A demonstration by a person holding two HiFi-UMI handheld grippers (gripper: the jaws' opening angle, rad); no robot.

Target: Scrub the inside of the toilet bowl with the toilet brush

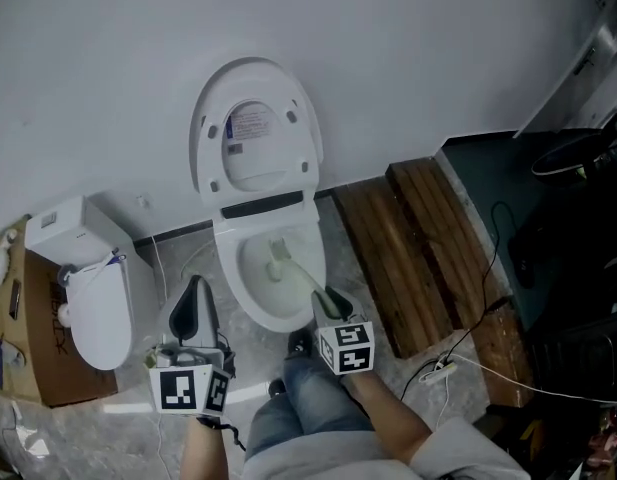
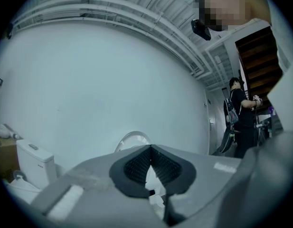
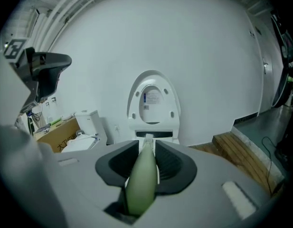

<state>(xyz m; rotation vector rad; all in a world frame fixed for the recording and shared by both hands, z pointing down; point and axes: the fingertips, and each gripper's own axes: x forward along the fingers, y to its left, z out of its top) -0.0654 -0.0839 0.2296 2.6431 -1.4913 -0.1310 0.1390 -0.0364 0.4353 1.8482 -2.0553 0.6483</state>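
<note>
both claws are held out low and forward, side by side above the person's jeans (image 1: 308,400). the right claw (image 3: 147,146) is tipped down toward the toilet bowl (image 1: 228,273) and clamped on the toilet brush (image 1: 300,278). its two dark ribbed pads squeeze either side of the smooth pale green handle, which is fat at the gripped end and slims toward the head. the brush head (image 1: 278,260), whitish bristles, sits down inside the bowl near the middle. the handle slants up and to the right over the rim to the claw.

the left claw (image 2: 150,148) hangs just left of the bowl, pointing forward. its pads are closed tip to tip with nothing between them, and it's not touching the toilet. each claw has its marker cube (image 1: 191,388) facing up at the head camera, black and white squares.

the toilet is glossy white ceramic with an oval bowl, and the seat and lid (image 1: 256,133) are tipped up against the plain white wall (image 1: 438,48). a second white toilet (image 1: 98,313) with a boxy tank sits to the left, next to a brown cardboard box (image 1: 40,363). right of the bowl there's a dark slatted wooden platform (image 1: 408,253) on the mottled grey floor (image 1: 138,438). another person (image 2: 241,120) in dark clothes stands far off in the left gripper view.
</note>
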